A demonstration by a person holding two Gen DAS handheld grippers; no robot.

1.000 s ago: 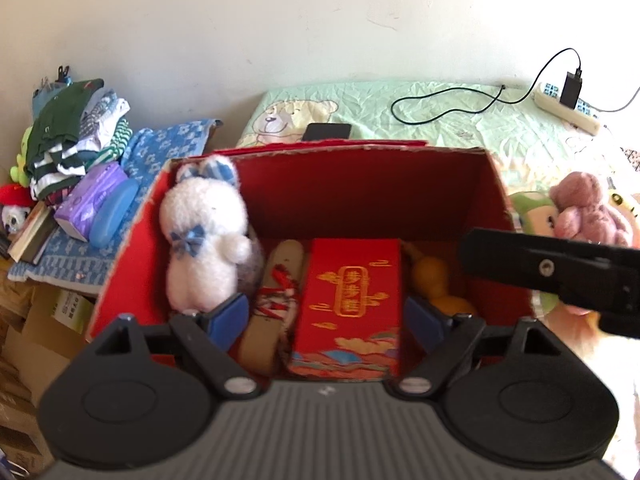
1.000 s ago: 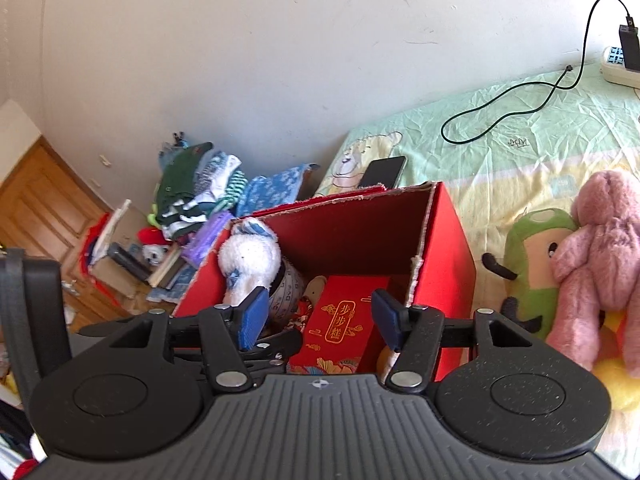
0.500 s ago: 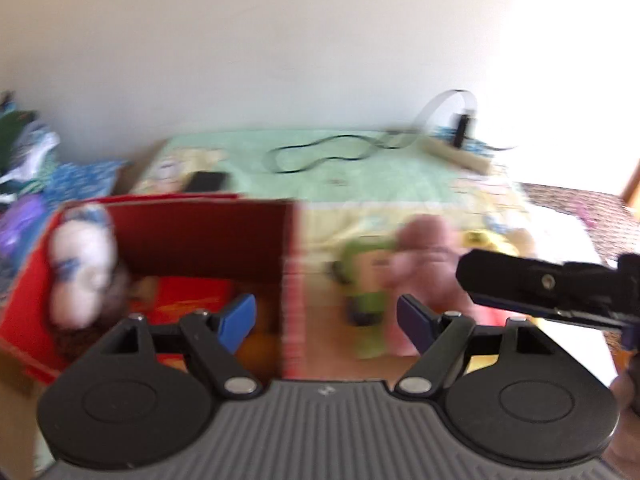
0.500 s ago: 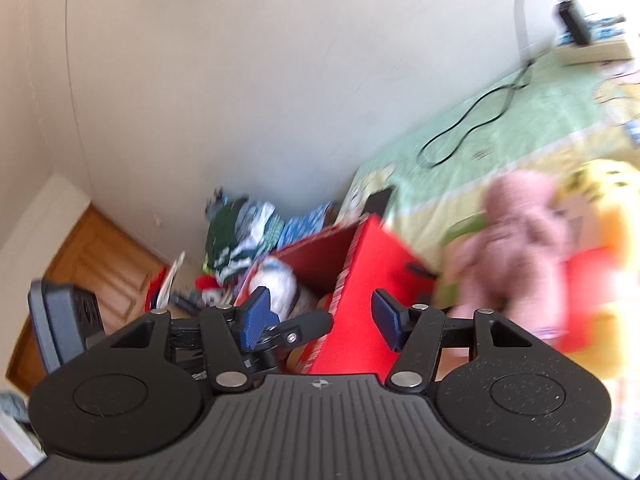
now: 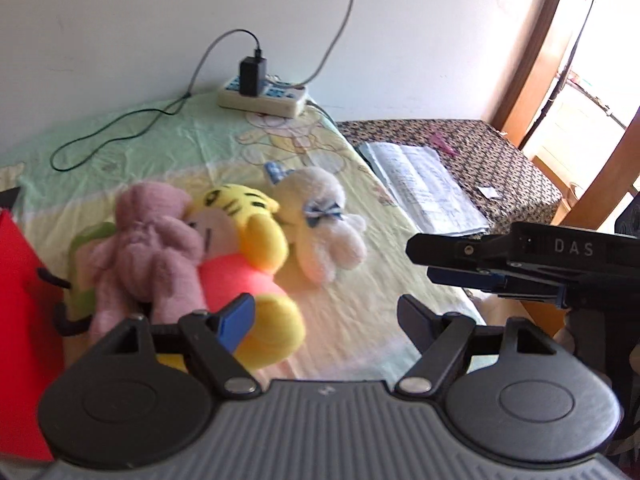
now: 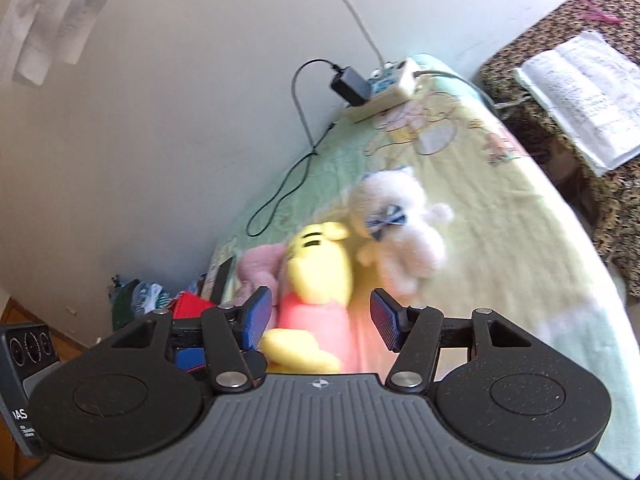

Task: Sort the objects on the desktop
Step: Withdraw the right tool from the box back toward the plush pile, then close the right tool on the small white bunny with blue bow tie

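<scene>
The yellow toy (image 6: 316,280) lies on the bed (image 6: 500,240), long axis toward 12 o'clock, directly ahead of the right tongs (image 6: 320,322), the nearer pair. Right and left tongs (image 5: 326,320) stand half open, empty.

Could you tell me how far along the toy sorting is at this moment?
Done: not shown now; only a corner of the red box is in view. In hand: nothing; the left gripper and the right gripper are both open and empty. Left: the pink plush, yellow plush, white bunny and a green toy lie on the bedsheet.
</scene>
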